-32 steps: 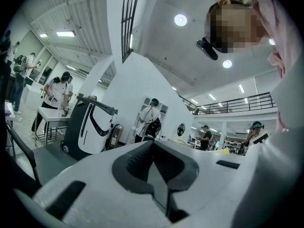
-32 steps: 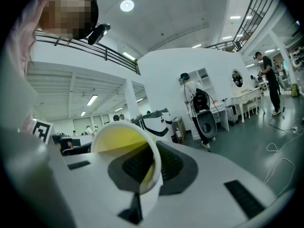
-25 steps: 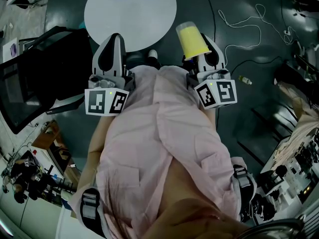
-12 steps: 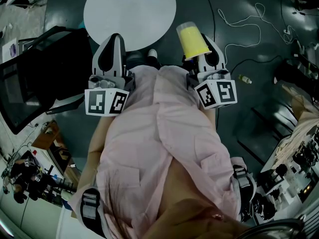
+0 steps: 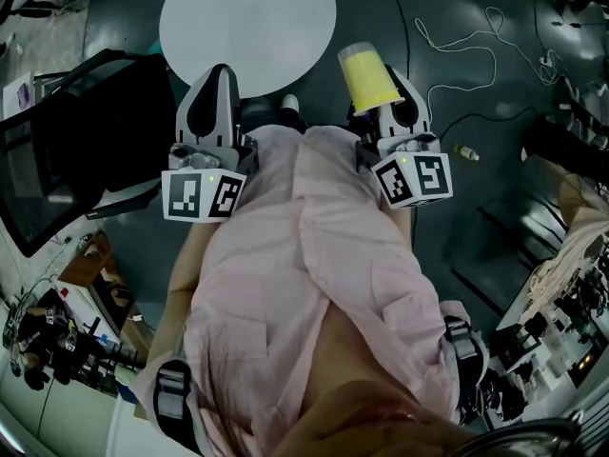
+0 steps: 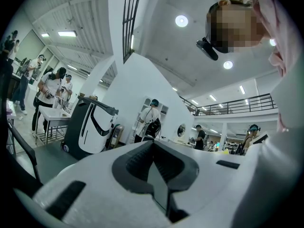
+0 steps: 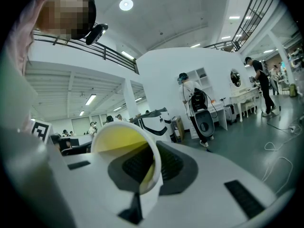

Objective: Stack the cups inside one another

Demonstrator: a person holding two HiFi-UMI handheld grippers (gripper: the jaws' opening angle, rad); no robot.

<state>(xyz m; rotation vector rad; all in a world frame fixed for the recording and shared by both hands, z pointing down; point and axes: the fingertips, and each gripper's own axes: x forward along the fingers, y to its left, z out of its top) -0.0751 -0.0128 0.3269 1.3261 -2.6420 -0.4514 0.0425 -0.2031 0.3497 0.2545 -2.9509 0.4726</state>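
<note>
Yellow and smooth, the tapered cup (image 7: 121, 144) with its pale round rim is pinched by its thin wall in my right gripper (image 7: 148, 170), at 1 o'clock. My left gripper (image 6: 154, 163) is closed on nothing, its ribbed dark pads meeting.

A yellow cup (image 5: 369, 76) shows a thin, matt, paper-like wall with a white outer skin at its rim. It is set against the smooth, matt white plastic shells of the left gripper (image 6: 154, 163) and the right gripper (image 7: 145, 175), each inlaid with dark ribbed pads that look rubbery. The person's soft pink cloth shirt (image 5: 304, 274) lies creased between them, above a smooth white round table (image 5: 247, 36) and a dark floor (image 5: 366, 8) with a dull sheen.
</note>
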